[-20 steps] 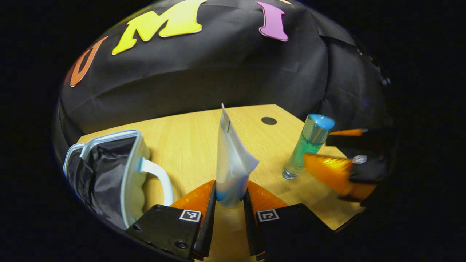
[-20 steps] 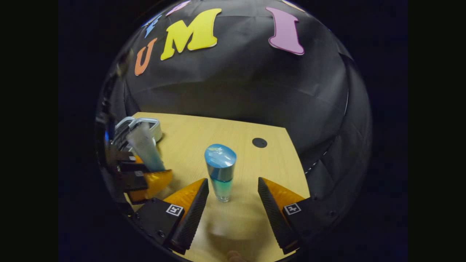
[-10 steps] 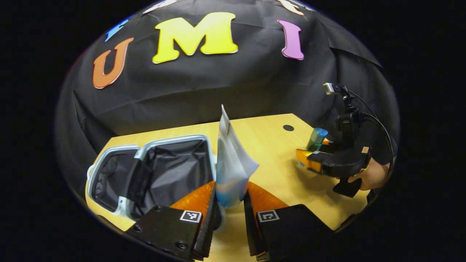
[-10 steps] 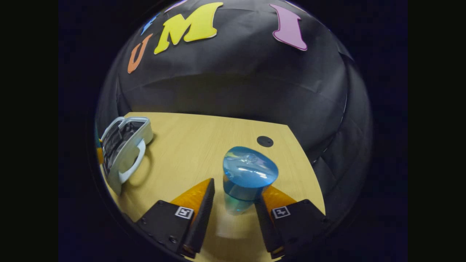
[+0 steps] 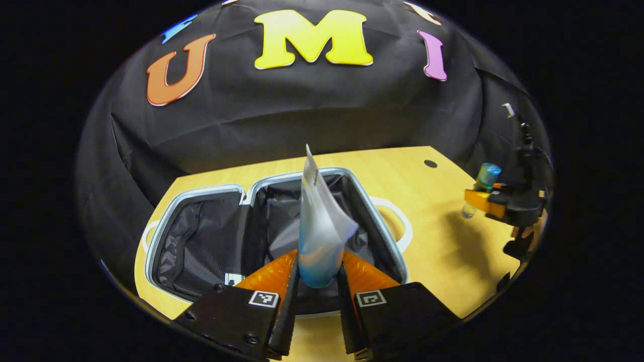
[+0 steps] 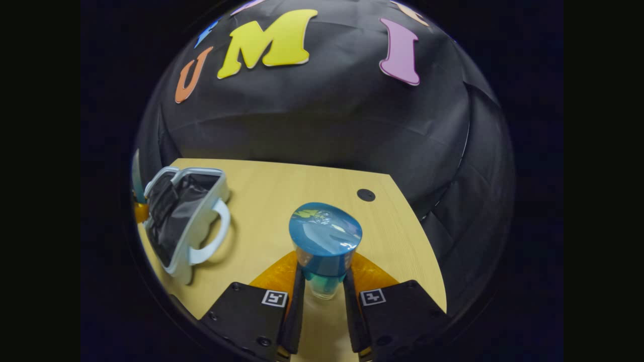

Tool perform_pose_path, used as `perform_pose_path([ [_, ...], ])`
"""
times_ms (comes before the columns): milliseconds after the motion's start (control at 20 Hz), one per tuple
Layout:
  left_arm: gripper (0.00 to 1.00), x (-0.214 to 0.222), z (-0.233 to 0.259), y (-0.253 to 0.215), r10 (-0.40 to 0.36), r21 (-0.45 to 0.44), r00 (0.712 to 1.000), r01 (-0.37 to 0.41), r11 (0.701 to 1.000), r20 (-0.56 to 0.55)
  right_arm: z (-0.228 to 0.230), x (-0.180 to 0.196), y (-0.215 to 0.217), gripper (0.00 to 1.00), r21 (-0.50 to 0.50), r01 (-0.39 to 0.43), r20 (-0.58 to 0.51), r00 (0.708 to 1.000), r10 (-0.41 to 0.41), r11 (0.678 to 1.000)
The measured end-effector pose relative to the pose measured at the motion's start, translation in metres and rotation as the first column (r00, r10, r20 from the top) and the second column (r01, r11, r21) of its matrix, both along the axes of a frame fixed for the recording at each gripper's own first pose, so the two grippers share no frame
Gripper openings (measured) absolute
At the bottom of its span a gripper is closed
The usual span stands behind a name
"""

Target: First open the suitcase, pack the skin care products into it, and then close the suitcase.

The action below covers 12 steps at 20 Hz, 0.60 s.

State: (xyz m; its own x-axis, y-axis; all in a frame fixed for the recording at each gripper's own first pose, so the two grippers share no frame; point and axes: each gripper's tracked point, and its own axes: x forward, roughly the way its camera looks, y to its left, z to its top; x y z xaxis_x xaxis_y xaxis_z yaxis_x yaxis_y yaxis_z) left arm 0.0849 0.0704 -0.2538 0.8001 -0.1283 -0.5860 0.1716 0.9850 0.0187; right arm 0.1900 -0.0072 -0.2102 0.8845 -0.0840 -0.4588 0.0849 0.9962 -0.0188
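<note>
The suitcase [image 5: 201, 236] lies open on the wooden table, both dark-lined halves showing inside pale rims. My left gripper [image 5: 318, 281] is shut on a white and blue tube [image 5: 318, 236], held upright over the right half. In the right gripper view my right gripper [image 6: 323, 291] is shut on a clear bottle [image 6: 324, 251] with a blue cap and green liquid, lifted above the table. The open suitcase [image 6: 183, 221] lies at the left there. In the left gripper view the right gripper [image 5: 485, 201] and the bottle [image 5: 482, 183] show at the far right.
The wooden table [image 5: 443, 241] has a small dark round hole [image 5: 430, 163] near its back right corner. The table's edges meet the black cloth wall behind and at the right. A hand [image 5: 531, 234] holds the right gripper.
My left gripper carried the tube leftward from the bare table to above the open suitcase. My right gripper closed on the bottle and lifted it off the table.
</note>
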Motion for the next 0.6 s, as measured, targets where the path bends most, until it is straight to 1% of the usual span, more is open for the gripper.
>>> perform_pose_path([
  [100, 0.42, 0.002, -0.022, 0.015, 0.010, -0.021, 0.998, -0.011, 1.000, -0.065, 0.023, -0.031, 0.034, 0.36, 0.026, -0.025, 0.006, 1.000, 0.025, 0.999],
  [150, 0.42, 0.002, -0.036, 0.023, 0.017, -0.015, 0.994, -0.019, 1.000, -0.110, 0.035, -0.045, 0.049, 0.35, 0.034, -0.030, 0.016, 0.999, 0.029, 0.999],
  [250, 0.41, 0.001, -0.062, 0.036, 0.024, 0.004, 0.978, -0.024, 1.000, -0.209, 0.054, -0.071, 0.078, 0.36, 0.044, -0.047, 0.035, 0.998, 0.046, 0.998],
  [350, 0.42, 0.000, -0.080, 0.039, 0.026, -0.006, 0.959, -0.029, 1.000, -0.284, 0.068, -0.092, 0.100, 0.35, 0.021, -0.059, 0.048, 0.997, 0.058, 0.998],
  [400, 0.42, -0.001, -0.088, 0.041, 0.029, -0.003, 0.946, -0.032, 0.999, -0.322, 0.073, -0.099, 0.111, 0.35, 0.002, -0.072, 0.056, 0.996, 0.072, 0.997],
  [450, 0.42, 0.001, -0.092, 0.039, 0.021, -0.002, 0.942, -0.022, 1.000, -0.334, 0.077, -0.106, 0.119, 0.35, -0.015, -0.083, 0.064, 0.994, 0.083, 0.996],
  [550, 0.41, 0.000, -0.097, 0.041, 0.030, 0.044, 0.926, -0.014, 0.999, -0.377, 0.081, -0.115, 0.132, 0.35, -0.020, -0.091, 0.066, 0.994, 0.092, 0.996],
  [600, 0.41, 0.002, -0.099, 0.041, 0.035, 0.059, 0.923, -0.013, 0.998, -0.383, 0.081, -0.119, 0.135, 0.36, -0.017, -0.087, 0.066, 0.994, 0.088, 0.996],
])
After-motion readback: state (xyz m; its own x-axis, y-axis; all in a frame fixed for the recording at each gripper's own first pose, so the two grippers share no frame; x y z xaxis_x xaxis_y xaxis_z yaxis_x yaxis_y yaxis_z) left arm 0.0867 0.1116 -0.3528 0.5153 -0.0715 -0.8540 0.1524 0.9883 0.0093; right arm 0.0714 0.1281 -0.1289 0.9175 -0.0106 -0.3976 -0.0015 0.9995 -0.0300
